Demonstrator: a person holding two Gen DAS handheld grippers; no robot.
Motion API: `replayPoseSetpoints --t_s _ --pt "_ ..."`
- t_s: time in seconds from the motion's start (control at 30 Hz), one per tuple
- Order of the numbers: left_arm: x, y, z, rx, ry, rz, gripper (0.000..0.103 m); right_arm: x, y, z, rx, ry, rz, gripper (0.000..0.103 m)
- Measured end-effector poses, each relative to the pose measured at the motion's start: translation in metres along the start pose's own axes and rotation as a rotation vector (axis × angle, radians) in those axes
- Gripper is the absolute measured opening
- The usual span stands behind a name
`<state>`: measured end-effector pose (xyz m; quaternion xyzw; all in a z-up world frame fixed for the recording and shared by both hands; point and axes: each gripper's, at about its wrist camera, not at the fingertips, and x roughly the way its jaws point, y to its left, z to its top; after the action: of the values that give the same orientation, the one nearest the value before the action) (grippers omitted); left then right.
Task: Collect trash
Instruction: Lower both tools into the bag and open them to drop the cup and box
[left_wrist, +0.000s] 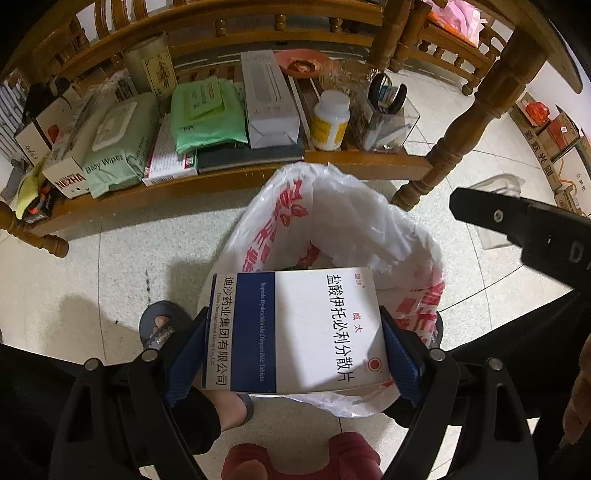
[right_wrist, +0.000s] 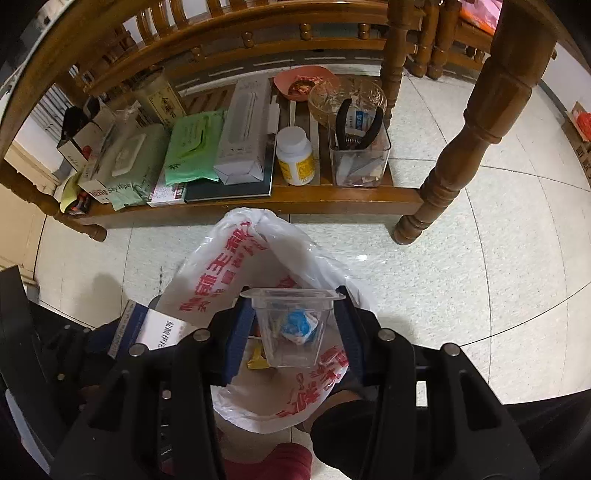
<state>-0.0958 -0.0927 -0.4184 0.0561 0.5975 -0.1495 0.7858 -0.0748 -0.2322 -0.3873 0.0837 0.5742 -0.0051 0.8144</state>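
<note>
My left gripper is shut on a white and blue medicine box and holds it over the open mouth of a white plastic bag with red print on the floor. My right gripper is shut on a clear plastic cup with a blue and white scrap inside, also above the bag. The medicine box shows at the left of the right wrist view. The right gripper's black finger shows at the right of the left wrist view. A yellow wrapper lies inside the bag.
A low wooden shelf behind the bag holds wipes packs, a white box, a white pill bottle and a clear box with pliers. A turned wooden leg stands right. My sandalled foot is beside the bag.
</note>
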Motion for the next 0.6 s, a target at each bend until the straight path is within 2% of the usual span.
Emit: replayPoseSetpoints --t_s 0.2,0.6 --pt "0.013 -0.002 -0.004 0.011 0.019 0.007 0.083 0.012 0.005 -0.001 -0.011 0.017 -0.003 0.044" --pt "0.016 -0.002 -0.004 0.016 0.025 0.004 0.083 0.023 0.009 0.001 -0.013 0.06 0.018 0.045"
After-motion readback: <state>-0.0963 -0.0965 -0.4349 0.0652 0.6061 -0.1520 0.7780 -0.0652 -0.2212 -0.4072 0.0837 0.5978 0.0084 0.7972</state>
